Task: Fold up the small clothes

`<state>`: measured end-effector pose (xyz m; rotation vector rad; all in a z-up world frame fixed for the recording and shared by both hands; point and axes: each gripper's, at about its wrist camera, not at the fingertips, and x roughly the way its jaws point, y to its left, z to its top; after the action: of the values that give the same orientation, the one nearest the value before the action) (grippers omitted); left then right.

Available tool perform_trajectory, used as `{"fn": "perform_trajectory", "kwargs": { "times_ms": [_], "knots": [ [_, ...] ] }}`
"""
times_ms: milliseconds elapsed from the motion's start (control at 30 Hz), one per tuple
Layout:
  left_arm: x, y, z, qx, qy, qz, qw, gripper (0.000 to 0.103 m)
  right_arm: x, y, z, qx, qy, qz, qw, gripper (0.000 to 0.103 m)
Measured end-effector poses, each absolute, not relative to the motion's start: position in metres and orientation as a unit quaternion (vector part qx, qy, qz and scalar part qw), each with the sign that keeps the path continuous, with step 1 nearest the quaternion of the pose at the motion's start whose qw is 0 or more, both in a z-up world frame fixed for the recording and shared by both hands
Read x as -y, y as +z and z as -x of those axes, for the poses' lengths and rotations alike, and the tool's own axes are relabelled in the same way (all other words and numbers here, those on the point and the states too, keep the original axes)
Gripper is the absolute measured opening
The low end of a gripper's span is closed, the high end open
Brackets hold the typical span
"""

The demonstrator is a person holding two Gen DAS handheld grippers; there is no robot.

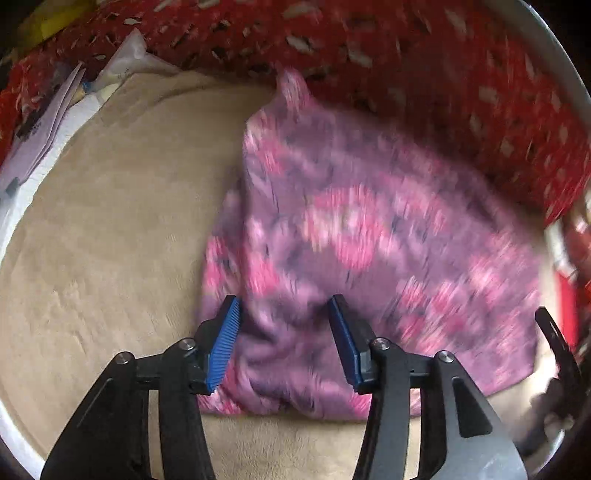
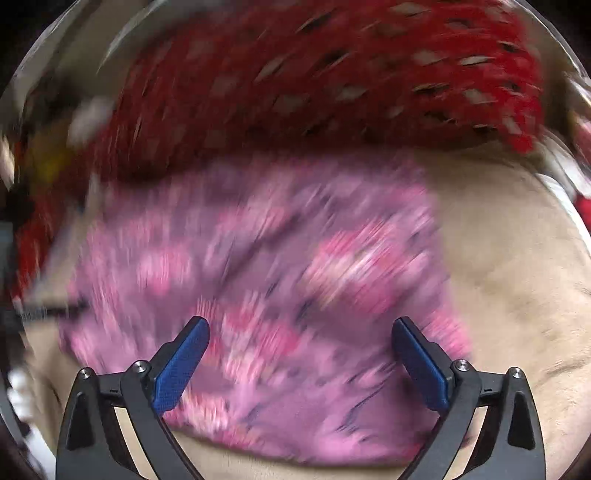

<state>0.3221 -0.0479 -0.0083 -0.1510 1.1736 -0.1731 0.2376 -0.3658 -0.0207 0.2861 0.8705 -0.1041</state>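
The pink garment (image 1: 369, 240) is laid flat on the beige mat (image 1: 110, 240) for folding, with both the left gripper (image 1: 284, 339) and right gripper (image 2: 301, 365) held open above it, nothing gripped.

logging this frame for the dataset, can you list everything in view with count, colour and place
small garment: one, purple with pink flowers, lying on the beige cover, near the red cloth
beige cover: one, tan, spread under the garment
red cloth: one, red with pale flecks, bunched along the far edge
papers: a few, white, at the far left edge of the left wrist view
yellow item: one, top left corner, too blurred to identify
left claw: one, black with blue pads, jaws apart over the garment's near edge; pads not pressing it
right claw: one, black with blue pads, jaws wide apart above the garment, holding nothing
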Motion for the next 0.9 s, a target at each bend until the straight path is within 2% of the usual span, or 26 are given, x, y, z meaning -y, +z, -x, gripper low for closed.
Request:
{"fn": "perform_trajectory", "kwargs": {
  "times_ms": [67,167,200,233,300,333,400,500,533,633,700,733,833,900],
  "knots": [
    [0.042,0.001,-0.341,-0.548,-0.080,0.086,0.828,0.048,0.402,-0.010,-0.244,-0.398,-0.086,-0.188,0.894,0.102],
    [0.048,0.002,-0.373,-0.558,-0.078,0.090,0.821,0.048,0.457,-0.024,-0.271,-0.423,-0.115,-0.287,0.852,0.101],
    [0.052,0.001,-0.381,-0.560,-0.079,0.092,0.820,0.048,0.469,-0.033,-0.281,-0.436,-0.119,-0.311,0.836,0.100],
    [0.057,-0.001,-0.389,-0.561,-0.081,0.091,0.819,0.048,0.476,-0.041,-0.291,-0.449,-0.120,-0.325,0.824,0.094],
    [0.065,-0.011,-0.400,-0.565,-0.072,0.081,0.818,0.054,0.478,-0.040,-0.301,-0.428,-0.108,-0.321,0.838,0.051],
    [0.069,-0.020,-0.406,-0.572,-0.063,0.075,0.815,0.058,0.476,-0.037,-0.304,-0.415,-0.089,-0.314,0.849,0.009],
    [0.072,-0.044,-0.418,-0.593,-0.037,0.072,0.801,0.061,0.473,-0.045,-0.310,-0.426,-0.103,-0.283,0.853,0.010],
    [0.066,-0.042,-0.424,-0.592,-0.034,0.085,0.800,0.064,0.481,-0.052,-0.314,-0.437,-0.107,-0.294,0.844,0.011],
    [0.063,-0.038,-0.425,-0.596,-0.043,0.090,0.797,0.063,0.481,-0.046,-0.312,-0.437,-0.112,-0.290,0.844,0.018],
    [0.043,-0.016,-0.409,-0.566,-0.052,0.124,0.813,0.063,0.470,-0.016,-0.290,-0.394,-0.120,-0.254,0.875,0.022],
    [0.038,-0.020,-0.403,-0.571,-0.050,0.141,0.808,0.063,0.461,-0.006,-0.276,-0.369,-0.089,-0.254,0.890,0.042],
    [0.038,-0.028,-0.403,-0.586,-0.050,0.142,0.796,0.063,0.454,-0.009,-0.272,-0.372,-0.079,-0.248,0.891,0.057],
    [0.035,-0.047,-0.403,-0.620,-0.049,0.140,0.771,0.063,0.432,-0.046,-0.286,-0.457,-0.087,-0.198,0.863,0.059],
    [0.023,-0.034,-0.400,-0.611,-0.067,0.170,0.771,0.063,0.424,-0.037,-0.278,-0.437,-0.099,-0.180,0.876,0.059]
  ]
}}
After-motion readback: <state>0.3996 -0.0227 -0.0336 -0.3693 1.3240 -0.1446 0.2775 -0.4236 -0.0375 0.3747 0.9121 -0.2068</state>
